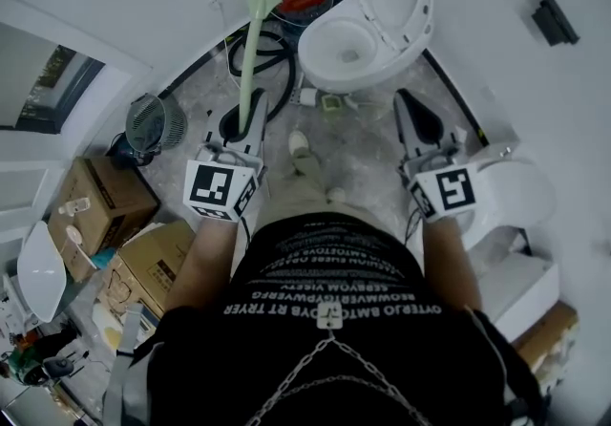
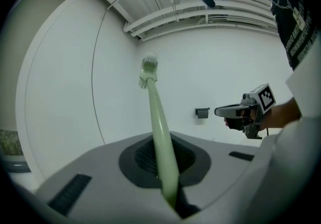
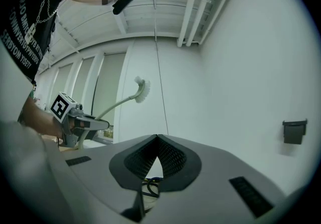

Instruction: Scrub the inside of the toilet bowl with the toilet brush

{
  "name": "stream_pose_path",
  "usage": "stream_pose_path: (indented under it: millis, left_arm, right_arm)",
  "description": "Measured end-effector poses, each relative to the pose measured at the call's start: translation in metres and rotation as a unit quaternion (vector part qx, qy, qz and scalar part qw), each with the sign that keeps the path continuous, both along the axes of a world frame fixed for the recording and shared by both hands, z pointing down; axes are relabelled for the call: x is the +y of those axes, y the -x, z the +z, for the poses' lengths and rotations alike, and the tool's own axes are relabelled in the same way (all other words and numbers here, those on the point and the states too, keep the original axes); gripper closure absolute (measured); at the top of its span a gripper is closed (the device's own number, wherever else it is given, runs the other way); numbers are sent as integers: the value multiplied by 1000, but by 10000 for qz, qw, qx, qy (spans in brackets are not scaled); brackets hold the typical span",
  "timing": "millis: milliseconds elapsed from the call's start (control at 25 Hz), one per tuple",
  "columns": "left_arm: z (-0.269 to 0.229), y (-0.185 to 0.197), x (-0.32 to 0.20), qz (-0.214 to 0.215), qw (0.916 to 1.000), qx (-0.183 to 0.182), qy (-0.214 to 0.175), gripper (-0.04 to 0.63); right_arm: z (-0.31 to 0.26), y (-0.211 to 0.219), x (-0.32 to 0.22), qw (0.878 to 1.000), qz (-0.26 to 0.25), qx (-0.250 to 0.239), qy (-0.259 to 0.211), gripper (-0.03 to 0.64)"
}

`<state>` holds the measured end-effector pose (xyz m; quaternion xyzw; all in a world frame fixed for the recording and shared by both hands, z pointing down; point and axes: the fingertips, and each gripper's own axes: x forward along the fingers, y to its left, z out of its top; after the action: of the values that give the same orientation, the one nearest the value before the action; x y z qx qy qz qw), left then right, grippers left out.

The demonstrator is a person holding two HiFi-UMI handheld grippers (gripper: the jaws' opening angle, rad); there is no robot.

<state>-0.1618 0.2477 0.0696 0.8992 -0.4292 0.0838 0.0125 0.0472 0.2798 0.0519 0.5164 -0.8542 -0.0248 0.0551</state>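
Bare white walls, mottled grey floor (image 1: 372, 128); cardboard boxes (image 1: 95, 200) and a small fan (image 1: 153, 123) off to the left. Toilet bowl (image 1: 348, 47) stands ahead and a little right, seat and lid up, bowl uncovered

Left claw (image 1: 243, 123) clamped on the lower handle of the toilet brush (image 1: 250, 42); in the left gripper view the handle runs up from between the pads. Right claw (image 1: 412, 114) closed on itself, tips touching, nothing held, hovering near the bowl's right side

Step, as judged: approach. Brush is in hand but its head points up toward the wall, left of the bowl and well apart from it. No scrubbing yet

Next move likely calls for tipping the head down and swinging it right, over the rim, until the bristles meet the inner wall. The long handle will lever against the pads, so the clamp must stay firm

Brush: slender pale green handle, gently curved, bending near the top into a whitish bristle head (image 3: 140, 90)
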Motion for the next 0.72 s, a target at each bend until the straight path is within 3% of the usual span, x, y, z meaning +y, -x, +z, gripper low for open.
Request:
stream_pose_path:
  millis: [480, 720]
  left_arm:
    - [14, -5, -32, 49, 9999, -82, 70, 594]
    - [23, -13, -57, 405, 9987, -192, 227, 595]
  right_arm:
    - [16, -1, -27, 9998, 74, 15, 157, 614]
    - [25, -5, -52, 9996, 178, -37, 208, 614]
